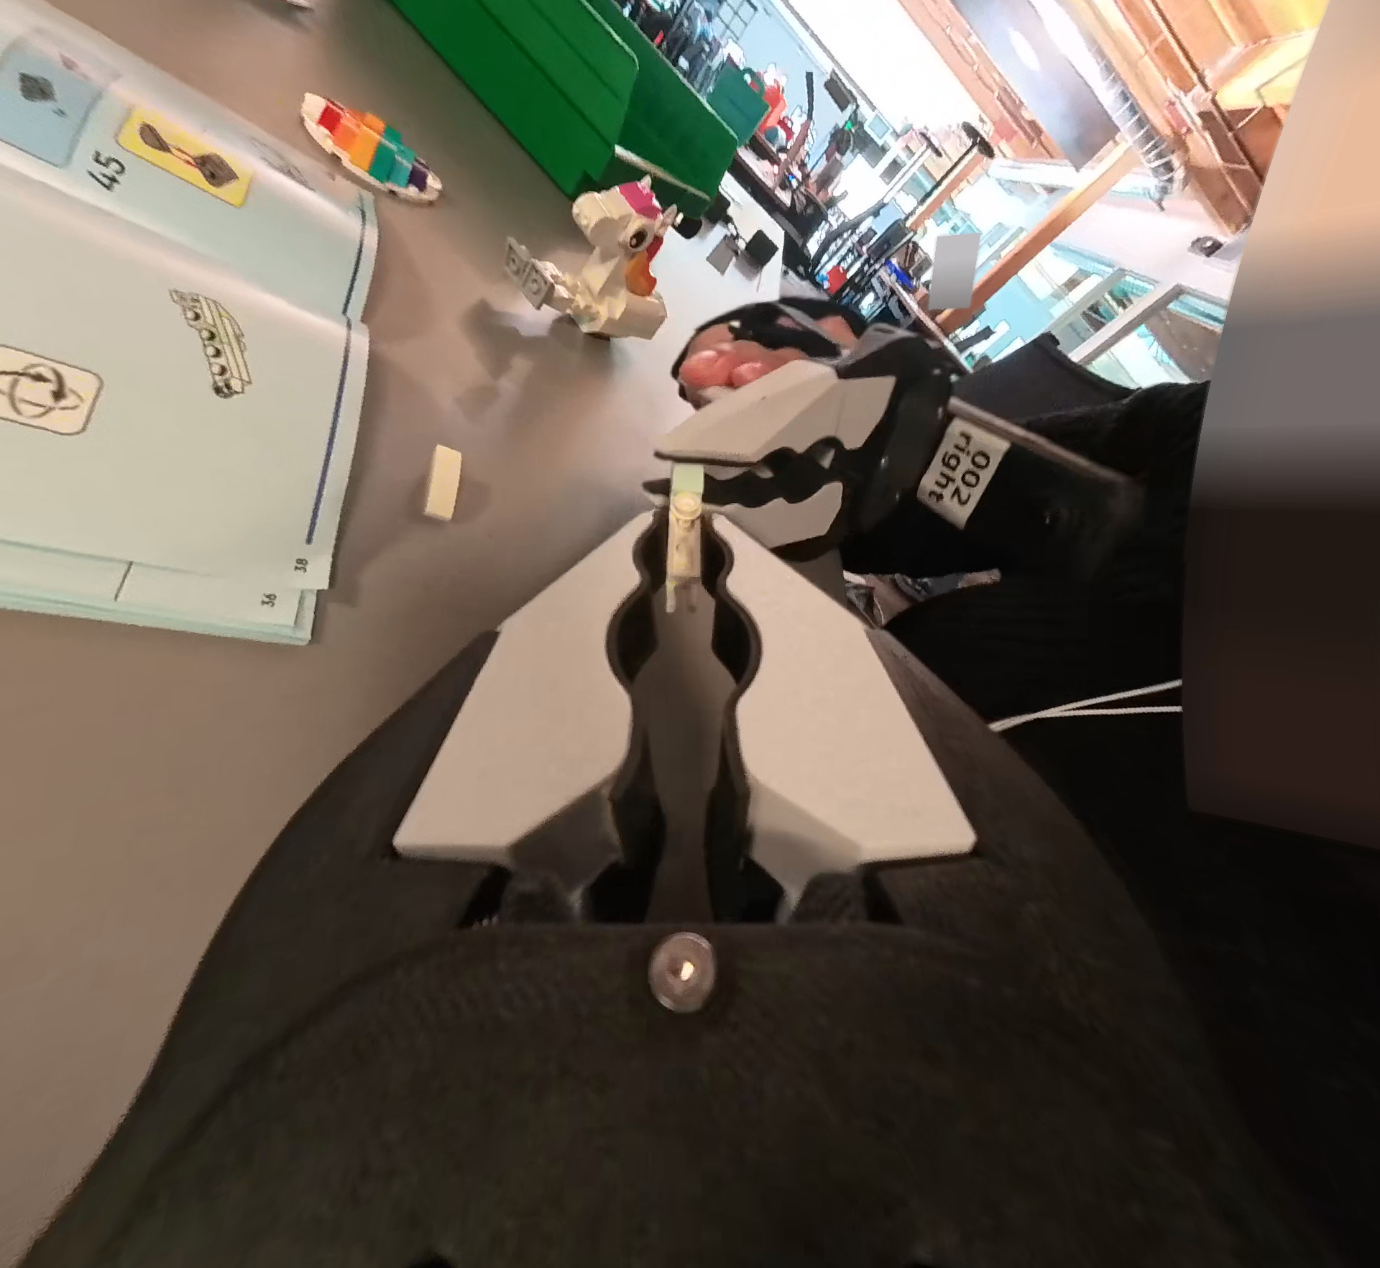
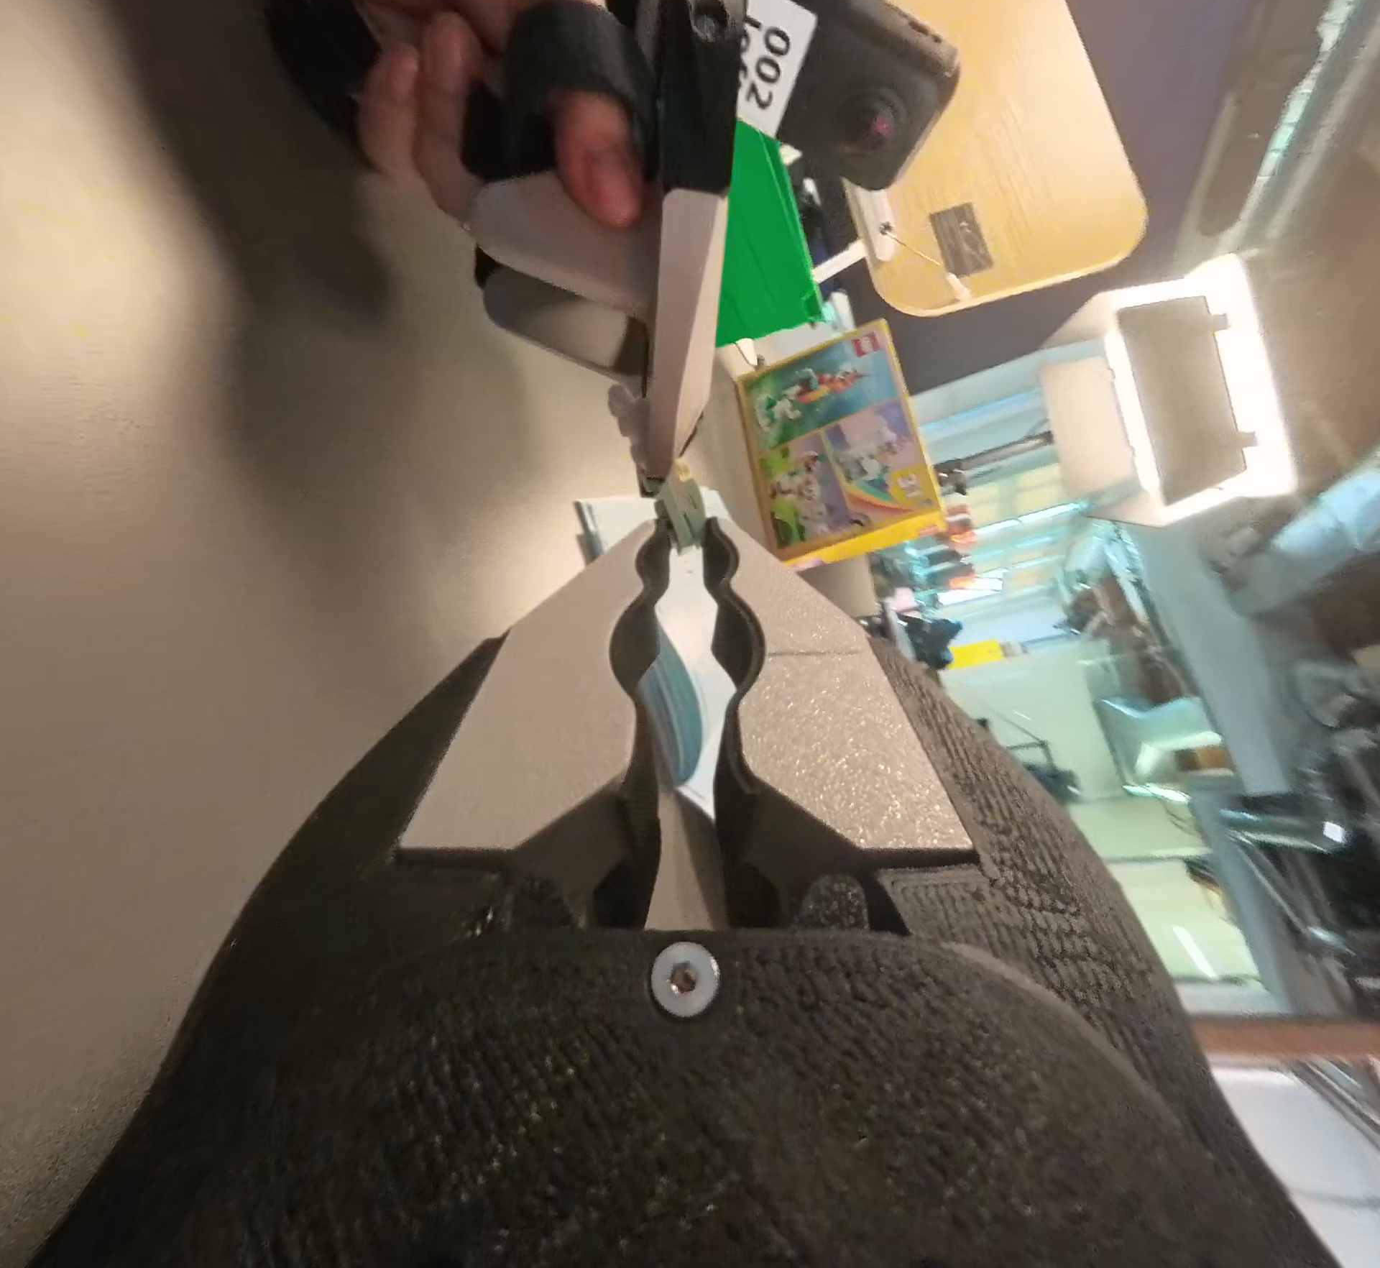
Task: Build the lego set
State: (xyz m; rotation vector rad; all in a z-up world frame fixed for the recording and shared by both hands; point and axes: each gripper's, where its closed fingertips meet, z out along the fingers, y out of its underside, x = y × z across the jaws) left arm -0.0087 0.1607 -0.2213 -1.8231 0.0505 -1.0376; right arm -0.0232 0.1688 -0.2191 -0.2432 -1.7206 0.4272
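My left gripper (image 1: 681,523) is shut on a small whitish lego piece (image 1: 683,560), held above the grey table. My right gripper (image 1: 664,474) comes in from the right, shut on a small pale green piece (image 1: 687,481). The two pieces touch end to end between the fingertips. In the right wrist view my right gripper (image 2: 683,532) holds the pale green piece (image 2: 685,515), and the left gripper (image 2: 664,470) reaches down from above, held by a hand (image 2: 478,74). A white unicorn model (image 1: 620,269) stands on the table beyond.
An open instruction booklet (image 1: 172,336) lies at the left. A rainbow build on a white round plate (image 1: 370,145), small grey pieces (image 1: 530,272) and a loose white tile (image 1: 442,484) lie on the table (image 1: 187,747). Green bins (image 1: 523,37) stand behind. The set's box (image 2: 836,440) stands farther off. My two grippers' fingertips are within a few centimetres of each other. My right tips are roughly 7 cm from the loose white tile (image 1: 442,484).
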